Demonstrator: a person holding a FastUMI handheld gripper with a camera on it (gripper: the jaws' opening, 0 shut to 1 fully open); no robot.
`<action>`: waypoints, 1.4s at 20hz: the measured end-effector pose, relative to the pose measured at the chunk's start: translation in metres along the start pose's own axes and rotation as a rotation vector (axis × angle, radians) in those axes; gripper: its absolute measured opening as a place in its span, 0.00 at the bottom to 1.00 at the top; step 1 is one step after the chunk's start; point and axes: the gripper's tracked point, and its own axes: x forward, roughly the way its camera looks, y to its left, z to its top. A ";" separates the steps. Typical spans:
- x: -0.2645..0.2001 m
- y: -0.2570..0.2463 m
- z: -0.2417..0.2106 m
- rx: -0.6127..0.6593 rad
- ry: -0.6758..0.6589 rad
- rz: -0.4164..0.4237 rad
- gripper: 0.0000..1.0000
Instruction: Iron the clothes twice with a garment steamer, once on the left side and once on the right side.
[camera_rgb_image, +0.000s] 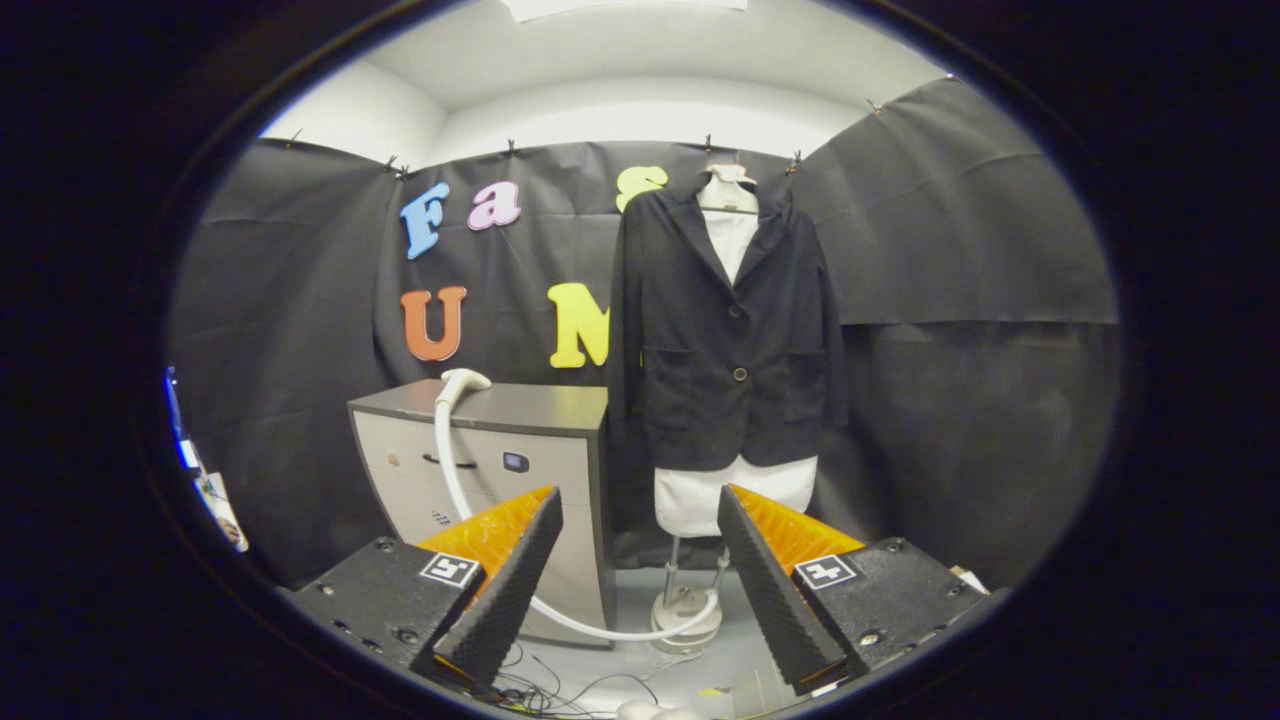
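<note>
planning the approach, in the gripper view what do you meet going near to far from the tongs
open black-and-orange tongs → round white steamer base on the floor → grey drawer cabinet with the white steamer head on top → black jacket on a white mannequin

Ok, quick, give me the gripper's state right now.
Gripper: open, holding nothing; the steamer head lies on the cabinet beyond its fingers.
</note>
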 end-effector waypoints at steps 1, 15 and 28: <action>0.000 0.001 0.001 -0.001 -0.001 0.001 0.99; 0.058 0.065 0.034 0.019 0.025 0.079 0.99; 0.271 0.274 0.090 -0.049 0.162 0.357 1.00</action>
